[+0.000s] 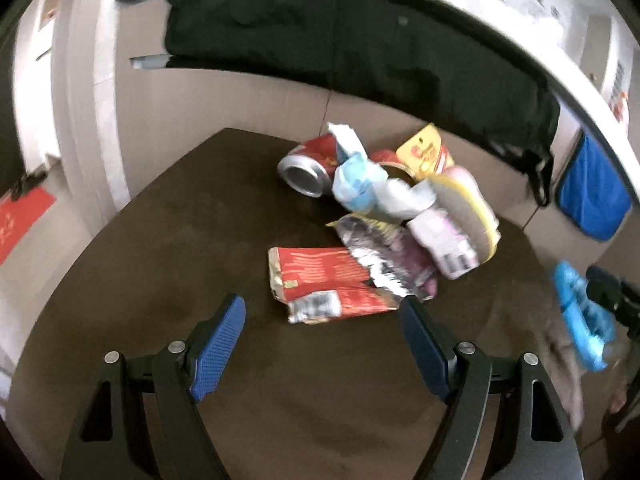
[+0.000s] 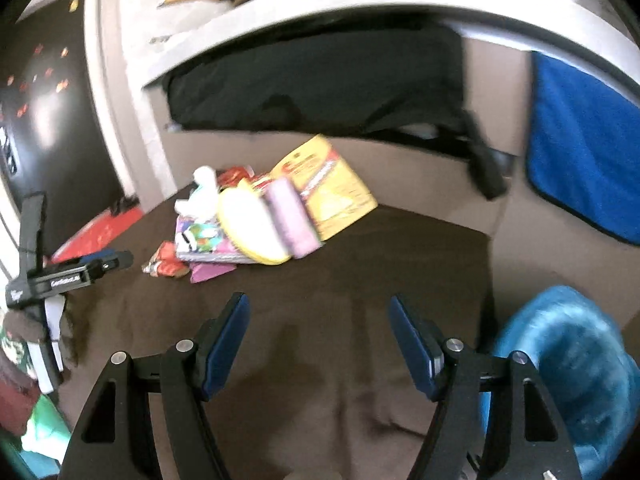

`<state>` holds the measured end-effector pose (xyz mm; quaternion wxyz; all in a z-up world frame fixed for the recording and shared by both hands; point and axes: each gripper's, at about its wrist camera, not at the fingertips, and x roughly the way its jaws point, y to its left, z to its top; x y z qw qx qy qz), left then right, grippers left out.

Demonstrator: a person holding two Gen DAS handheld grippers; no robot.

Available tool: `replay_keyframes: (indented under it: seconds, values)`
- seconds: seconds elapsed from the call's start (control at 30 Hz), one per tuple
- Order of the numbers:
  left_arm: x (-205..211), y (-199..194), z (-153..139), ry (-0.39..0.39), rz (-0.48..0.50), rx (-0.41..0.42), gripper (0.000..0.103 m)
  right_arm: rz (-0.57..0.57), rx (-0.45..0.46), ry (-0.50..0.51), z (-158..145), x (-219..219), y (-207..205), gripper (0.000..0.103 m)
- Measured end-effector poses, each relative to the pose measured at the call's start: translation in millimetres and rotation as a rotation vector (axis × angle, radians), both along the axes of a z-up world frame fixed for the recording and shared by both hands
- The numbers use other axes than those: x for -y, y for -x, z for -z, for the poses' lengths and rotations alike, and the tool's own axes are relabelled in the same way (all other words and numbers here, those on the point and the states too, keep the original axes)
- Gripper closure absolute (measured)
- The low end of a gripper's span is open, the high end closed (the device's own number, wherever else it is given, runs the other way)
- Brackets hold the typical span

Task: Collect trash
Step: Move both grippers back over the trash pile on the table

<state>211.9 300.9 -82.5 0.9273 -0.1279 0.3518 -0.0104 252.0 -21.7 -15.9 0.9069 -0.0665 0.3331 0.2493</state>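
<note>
A heap of trash lies on a dark brown table (image 1: 160,264). In the left wrist view it holds a red crushed can (image 1: 308,164), a crumpled blue-white wad (image 1: 360,184), a yellow packet (image 1: 426,152), a yellow-rimmed sponge (image 1: 468,204), a silver-purple wrapper (image 1: 384,256) and a red flat wrapper (image 1: 324,284). My left gripper (image 1: 324,312) is open, just short of the red wrapper. In the right wrist view my right gripper (image 2: 320,320) is open over bare table, well short of the heap's sponge (image 2: 248,220), pink tube (image 2: 292,216) and yellow packet (image 2: 332,188).
A blue plastic bag (image 2: 568,368) sits at the table's right edge by my right gripper. The left gripper (image 2: 72,272) shows at the left of the right wrist view. A black bag (image 1: 360,48) lies under a white ledge behind; a blue cloth (image 2: 584,148) hangs right.
</note>
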Motion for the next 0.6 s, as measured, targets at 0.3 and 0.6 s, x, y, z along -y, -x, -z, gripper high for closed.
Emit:
replay_keyframes:
  seconds: [0.3, 0.6]
  values:
    - [-18, -79, 17, 0.099, 0.114, -0.055, 0.024, -0.036, -0.064, 0.075, 27, -33, -16, 0.034]
    - [-10, -74, 32, 0.096, 0.347, -0.113, 0.024, -0.026, -0.081, 0.084, 29, -29, -28, 0.034]
